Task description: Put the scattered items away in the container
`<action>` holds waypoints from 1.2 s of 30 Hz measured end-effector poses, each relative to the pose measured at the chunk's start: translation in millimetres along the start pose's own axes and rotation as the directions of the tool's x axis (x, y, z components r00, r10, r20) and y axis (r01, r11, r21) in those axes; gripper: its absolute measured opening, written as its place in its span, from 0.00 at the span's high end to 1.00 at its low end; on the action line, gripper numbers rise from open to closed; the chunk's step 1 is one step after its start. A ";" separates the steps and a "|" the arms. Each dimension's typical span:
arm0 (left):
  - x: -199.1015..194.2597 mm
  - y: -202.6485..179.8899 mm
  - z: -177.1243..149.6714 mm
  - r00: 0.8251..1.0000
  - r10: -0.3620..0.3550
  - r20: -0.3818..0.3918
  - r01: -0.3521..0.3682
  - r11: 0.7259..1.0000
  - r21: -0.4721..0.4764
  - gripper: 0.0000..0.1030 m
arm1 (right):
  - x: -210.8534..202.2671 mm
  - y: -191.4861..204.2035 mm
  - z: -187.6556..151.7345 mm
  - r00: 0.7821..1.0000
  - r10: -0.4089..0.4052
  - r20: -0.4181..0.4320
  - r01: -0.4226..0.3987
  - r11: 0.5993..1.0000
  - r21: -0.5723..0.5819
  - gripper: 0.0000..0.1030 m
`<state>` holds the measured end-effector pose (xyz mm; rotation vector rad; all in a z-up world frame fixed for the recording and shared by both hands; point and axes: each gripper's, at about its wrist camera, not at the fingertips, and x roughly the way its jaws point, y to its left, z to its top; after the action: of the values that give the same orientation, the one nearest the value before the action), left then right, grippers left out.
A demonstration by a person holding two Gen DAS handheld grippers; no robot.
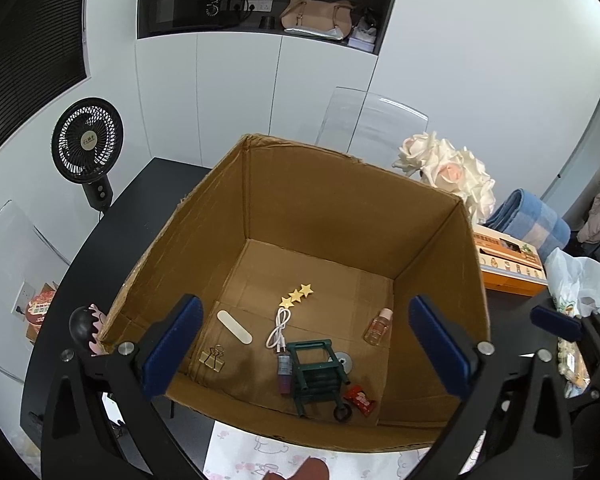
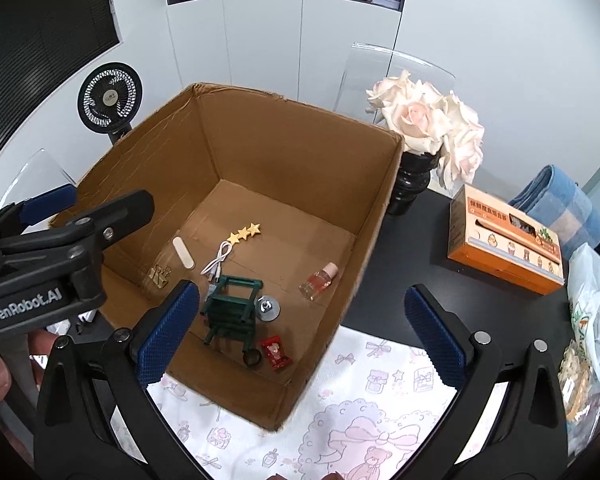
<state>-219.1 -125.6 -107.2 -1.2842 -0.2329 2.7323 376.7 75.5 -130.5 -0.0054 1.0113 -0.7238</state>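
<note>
small items (cart, stars, cable) already lie in the cardboard box (image 2: 172, 152); at nine o'clock outside, one black-and-pink item (image 1: 86, 326) remains. left gripper (image 1: 306, 350) and right gripper (image 2: 302, 330) hang empty, jaws apart.

The box (image 2: 284, 152) is brown cardboard. Inside it lie three gold stars (image 2: 244, 233), a white cable (image 2: 219, 261), a dark green cart (image 2: 233, 312) and a red packet (image 2: 275, 353). The cloth (image 2: 364, 400) is white with pink prints. The table (image 2: 412, 264) is black.

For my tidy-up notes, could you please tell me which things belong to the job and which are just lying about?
Job:
cardboard box
green toy cart
star clip
white cable
small bottle

Lying about:
roses
orange carton
fan
</note>
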 end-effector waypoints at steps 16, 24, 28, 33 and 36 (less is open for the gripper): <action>-74.9 -54.9 -46.3 0.999 -0.044 0.016 0.043 0.996 0.084 0.01 | -91.9 -48.7 -82.3 0.996 -0.058 0.069 0.049 0.991 0.125 0.00; -124.7 -106.5 -88.6 0.998 -0.041 0.038 0.034 0.984 0.174 0.01 | -146.8 -74.4 -154.0 0.991 -0.133 0.032 0.124 0.971 0.206 0.00; -133.9 -131.0 -120.6 1.000 -0.029 0.011 0.026 0.976 0.216 0.01 | -170.1 -82.8 -187.7 0.982 -0.186 0.044 0.172 0.960 0.221 0.00; -138.5 -150.9 -154.4 1.000 -0.009 -0.026 0.015 0.971 0.239 0.01 | -187.4 -95.2 -228.1 0.974 -0.223 0.029 0.210 0.948 0.237 0.00; -140.0 -157.9 -176.3 0.999 -0.004 -0.046 0.016 0.969 0.246 0.01 | -195.0 -104.6 -253.1 0.969 -0.246 0.016 0.233 0.937 0.259 0.00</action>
<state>11.7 21.8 -83.1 -1.2685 0.1015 2.6181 61.3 183.1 -86.2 0.0781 0.8730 -1.0697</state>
